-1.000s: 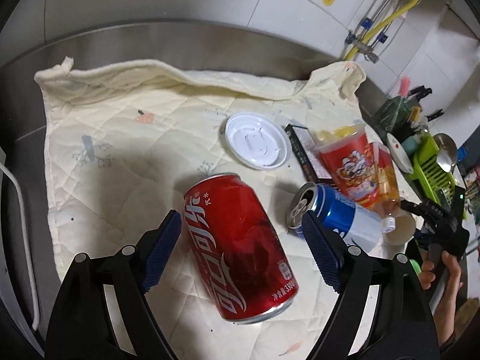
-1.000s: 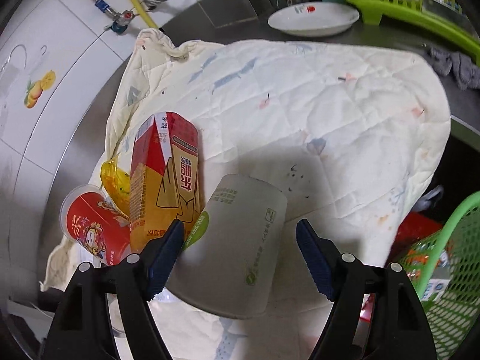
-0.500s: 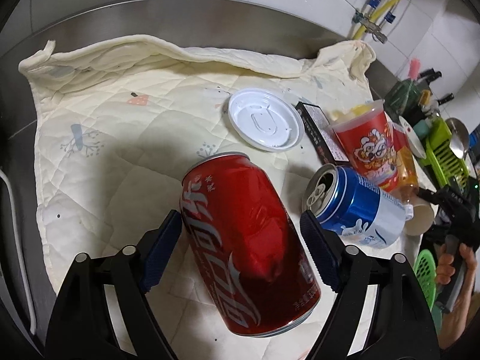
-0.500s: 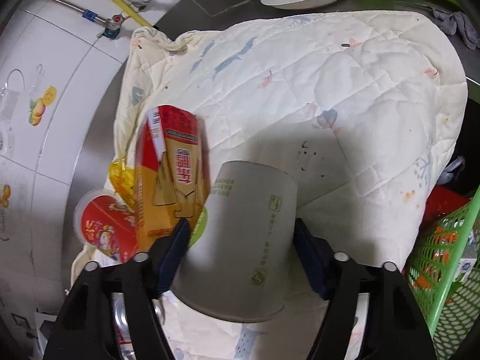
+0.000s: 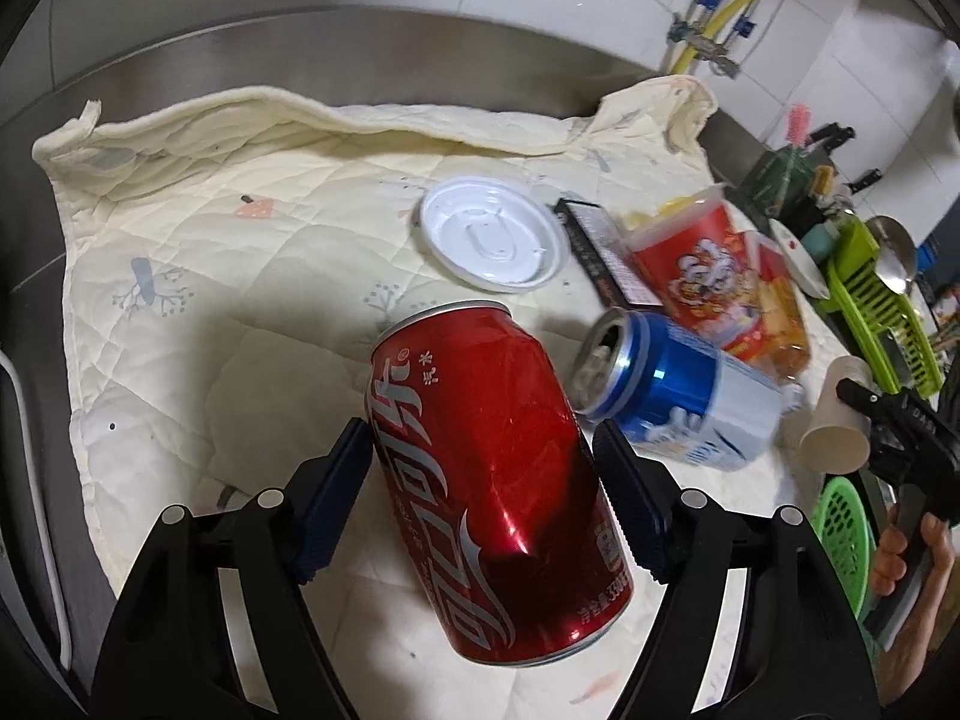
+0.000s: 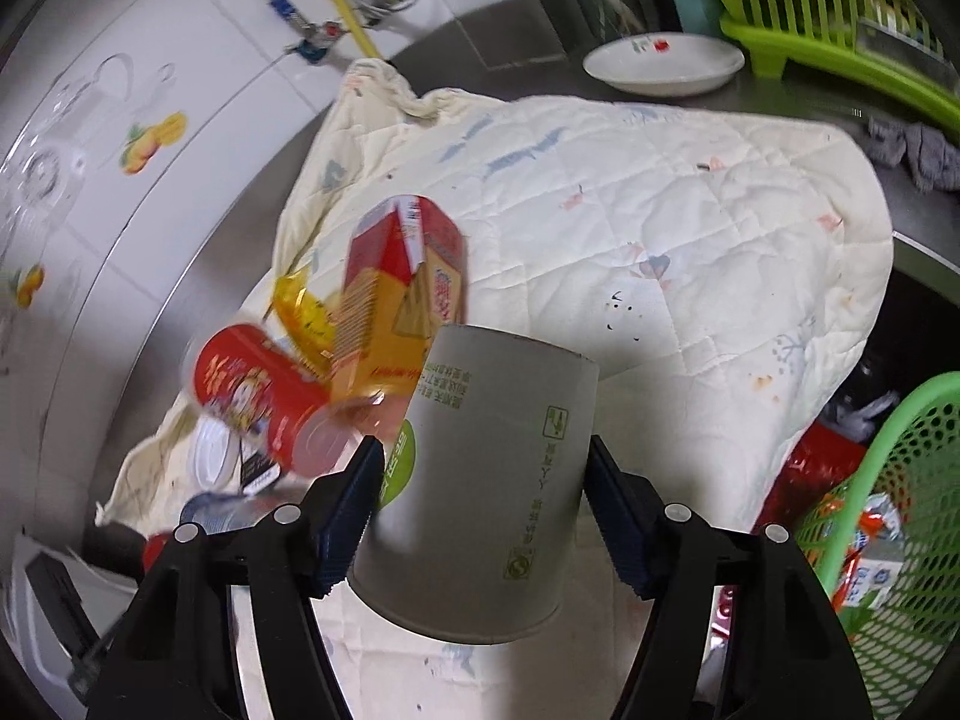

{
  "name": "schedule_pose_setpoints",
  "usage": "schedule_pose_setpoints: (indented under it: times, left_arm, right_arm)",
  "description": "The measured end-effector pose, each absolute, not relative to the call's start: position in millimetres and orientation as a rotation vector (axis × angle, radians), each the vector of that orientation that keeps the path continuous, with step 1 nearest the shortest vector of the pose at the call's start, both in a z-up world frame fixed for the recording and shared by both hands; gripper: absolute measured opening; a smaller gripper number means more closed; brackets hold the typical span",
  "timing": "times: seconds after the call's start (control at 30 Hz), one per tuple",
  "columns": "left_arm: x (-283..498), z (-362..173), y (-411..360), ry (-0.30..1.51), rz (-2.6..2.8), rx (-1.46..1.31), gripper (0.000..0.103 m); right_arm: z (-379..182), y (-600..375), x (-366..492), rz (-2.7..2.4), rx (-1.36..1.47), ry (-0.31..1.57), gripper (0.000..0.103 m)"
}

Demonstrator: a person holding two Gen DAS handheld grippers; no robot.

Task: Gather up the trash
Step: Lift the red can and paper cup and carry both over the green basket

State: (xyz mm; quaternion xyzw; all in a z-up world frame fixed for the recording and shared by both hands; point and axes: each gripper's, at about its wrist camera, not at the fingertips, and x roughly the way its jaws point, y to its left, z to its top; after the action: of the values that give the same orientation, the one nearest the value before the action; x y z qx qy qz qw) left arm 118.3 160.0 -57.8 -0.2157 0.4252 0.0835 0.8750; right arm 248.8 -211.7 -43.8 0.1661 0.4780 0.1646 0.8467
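My left gripper (image 5: 483, 480) is shut on a dented red cola can (image 5: 492, 480) and holds it above the quilted cloth (image 5: 240, 276). Beyond it lie a blue can (image 5: 678, 402), a white plastic lid (image 5: 492, 240), a red snack cup (image 5: 702, 264) and a dark flat packet (image 5: 594, 252). My right gripper (image 6: 483, 492) is shut on a grey paper cup (image 6: 486, 480), lifted off the cloth (image 6: 660, 210). A yellow-red drink carton (image 6: 396, 300) and the red snack cup (image 6: 258, 396) lie blurred to its left. The paper cup also shows in the left wrist view (image 5: 837, 426).
A green mesh basket (image 6: 888, 516) with wrappers inside stands at the right, below the counter edge. A white dish (image 6: 666, 66) and a green dish rack (image 6: 840, 24) sit behind the cloth. The steel counter (image 5: 300, 48) meets the tiled wall at the back.
Both grippers have shut on their items. The cola can and the paper cup have been lifted off the cloth. The carton and red snack cup have shifted and look blurred.
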Motion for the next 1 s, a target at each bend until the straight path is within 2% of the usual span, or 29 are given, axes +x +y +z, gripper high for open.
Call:
schedule_pose_setpoints:
  times: [0.5,1.0]
  left_arm:
    - [86.7,-7.1,100.0,0.802,-0.057,-0.372,0.073]
    - [125.8,-2.2,-50.2,0.848,-0.432,-0.285,0.073]
  right_arm:
    - [-28.1,-220.2,192.5,0.36,0.217,0.912,0.065]
    - [-61.5,-370.8,142.7,0.014,0.179,0.927,0.065]
